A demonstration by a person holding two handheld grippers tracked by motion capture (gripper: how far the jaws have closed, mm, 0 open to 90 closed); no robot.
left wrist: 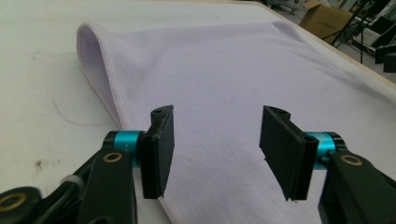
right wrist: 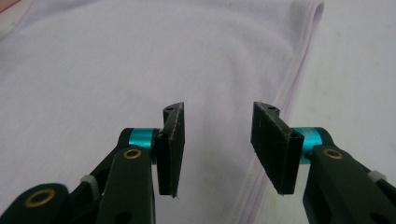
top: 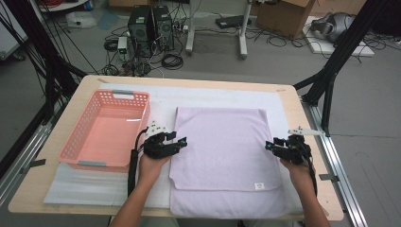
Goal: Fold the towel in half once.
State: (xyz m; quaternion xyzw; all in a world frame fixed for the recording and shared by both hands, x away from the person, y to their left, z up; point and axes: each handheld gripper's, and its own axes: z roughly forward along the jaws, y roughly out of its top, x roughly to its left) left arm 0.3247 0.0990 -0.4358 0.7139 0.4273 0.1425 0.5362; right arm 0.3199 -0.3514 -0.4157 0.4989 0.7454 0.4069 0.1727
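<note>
Hovering at the side edges of the lilac towel (top: 222, 156), both claws: left gripper (top: 176, 141) at the towel's left hem, right gripper (top: 273, 145) at its right hem, jaws parted wide on each, nothing held. Lying flat on the white mat (top: 71, 187), folded once, with the lower layer sticking out nearest the person and a small label (top: 258, 186) near that front edge. Straddling the left hem (left wrist: 114, 100) in the left gripper view, the right hem (right wrist: 294, 70) in the right gripper view.

Likely risks: pinching the top layer alone and letting the lower one slide out; closing short of the hem and grabbing air; lifting unevenly and skewing the next fold. Farther left of the towel, pink basket (top: 106, 127): could snag a swinging corner.
</note>
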